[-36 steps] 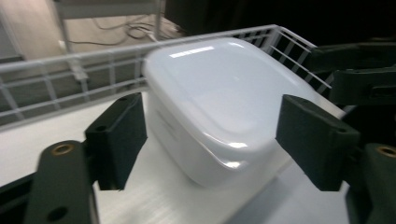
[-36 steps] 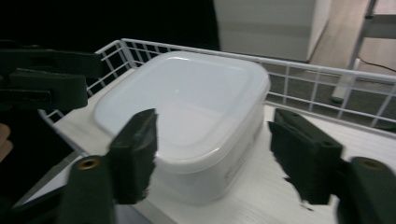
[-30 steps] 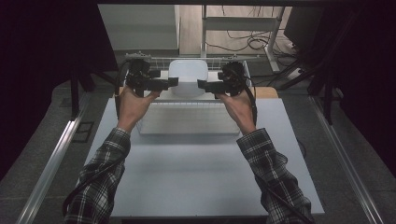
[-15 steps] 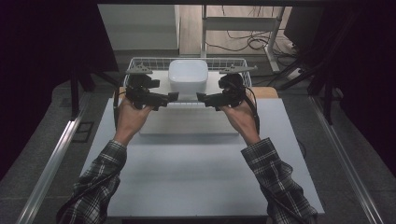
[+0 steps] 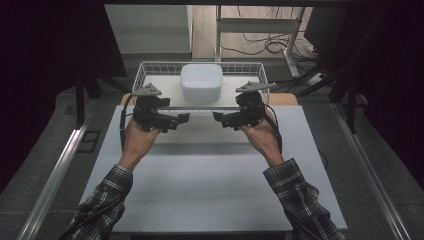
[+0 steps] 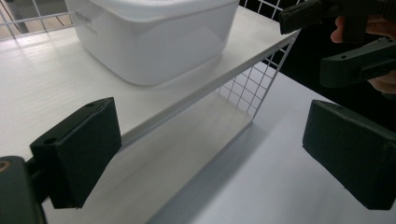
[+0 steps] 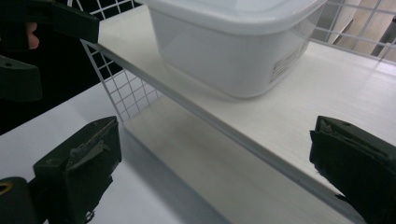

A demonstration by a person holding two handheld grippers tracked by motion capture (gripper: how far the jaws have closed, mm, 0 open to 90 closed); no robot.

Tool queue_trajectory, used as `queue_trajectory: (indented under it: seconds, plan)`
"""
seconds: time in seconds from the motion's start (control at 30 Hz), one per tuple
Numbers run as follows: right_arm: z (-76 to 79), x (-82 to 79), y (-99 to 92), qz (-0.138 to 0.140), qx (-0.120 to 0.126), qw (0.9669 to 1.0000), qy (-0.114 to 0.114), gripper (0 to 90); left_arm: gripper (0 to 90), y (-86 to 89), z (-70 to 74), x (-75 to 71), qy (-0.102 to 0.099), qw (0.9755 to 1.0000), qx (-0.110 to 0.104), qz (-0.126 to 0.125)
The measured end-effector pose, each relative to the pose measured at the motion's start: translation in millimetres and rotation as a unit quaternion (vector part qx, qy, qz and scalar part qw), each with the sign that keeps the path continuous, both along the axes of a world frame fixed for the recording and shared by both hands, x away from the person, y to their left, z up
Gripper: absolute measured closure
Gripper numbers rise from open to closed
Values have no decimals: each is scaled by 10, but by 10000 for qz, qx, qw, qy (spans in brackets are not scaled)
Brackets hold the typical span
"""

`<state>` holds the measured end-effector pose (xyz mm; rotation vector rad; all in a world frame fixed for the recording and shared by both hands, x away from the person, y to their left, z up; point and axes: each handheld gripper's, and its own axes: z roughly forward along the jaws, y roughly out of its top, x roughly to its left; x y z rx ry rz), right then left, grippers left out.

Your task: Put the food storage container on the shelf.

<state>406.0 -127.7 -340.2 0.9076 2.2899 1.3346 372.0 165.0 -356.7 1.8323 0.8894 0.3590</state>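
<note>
While both tools sit low in front of the wire basket, the left tool and the right tool point toward each other, tips near but apart, with bare desk between and beneath them. Jaws of the left tool stand wide apart, having just been opening, with nothing between them; in the left gripper view its two black pads frame the front edge of the white shelf board and the desk below it. Jaws of the right tool likewise stand wide apart, having just been opening, and grip nothing; in the right gripper view its pads frame the same board edge. Beyond both tools, the white lidded container rests upright on the shelf board inside the basket, roughly midway between the two tools and clear of both. Each tool is held in a hand; plaid sleeves extend back from the tools
</note>
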Motion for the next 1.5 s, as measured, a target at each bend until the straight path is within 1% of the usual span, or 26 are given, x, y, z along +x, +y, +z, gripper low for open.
queue_trajectory:
  seconds: [0.17,0.43,0.57,0.6,0.73,0.87,0.9,1.03,1.13,1.17,1.23,1.27,1.33,1.4,1.43,1.5]
  plan:
    - [-39,-54,-10,78,-17,10000,1,21,42,-14,-43,-51,-34,10000,58,-5]
    - [-81,-126,-39,142,-10,9999,-7,22,42,-35,-130,-163,-36,10000,69,-57]
    - [-100,-177,-58,184,28,9998,-18,24,45,-30,-172,-222,-34,10000,20,-66]
    - [-117,-207,-65,214,19,9998,-26,25,47,-28,-189,-242,-28,10000,15,-77]
    - [-143,-242,-71,244,16,9997,-45,25,49,-20,-255,-302,-25,9999,-2,-98]
    - [-218,-305,-76,311,15,9995,-52,24,50,-1,-348,-355,13,9999,-53,-117]
    - [-218,-305,-76,311,15,9995,-52,24,50,-1,-348,-355,13,9999,-53,-117]
    - [-296,-366,-71,369,-55,9993,-69,24,51,12,-430,-417,33,9999,-92,-131]
    - [-322,-382,-71,383,-57,9992,-66,24,52,15,-456,-437,41,9998,-98,-149]
    - [-359,-402,-74,391,-59,9992,-61,24,52,16,-488,-458,55,9998,-90,-157]
    - [-374,-405,-77,401,-64,9991,-69,24,52,16,-507,-469,55,9998,-83,-151]
    - [-420,-417,-83,406,-69,9991,-57,24,53,17,-531,-482,67,9998,-78,-153]
    - [-456,-422,-87,418,-91,9991,-64,25,53,23,-587,-505,88,9998,-60,-140]
    - [-494,-432,-91,421,-107,9990,-43,27,54,31,-632,-518,128,9998,-87,-140]
    - [-513,-435,-93,425,-117,9990,-43,29,54,31,-632,-518,128,9998,-87,-140]
    - [-553,-443,-96,424,-143,9990,-44,30,56,37,-703,-535,167,9997,-95,-142]
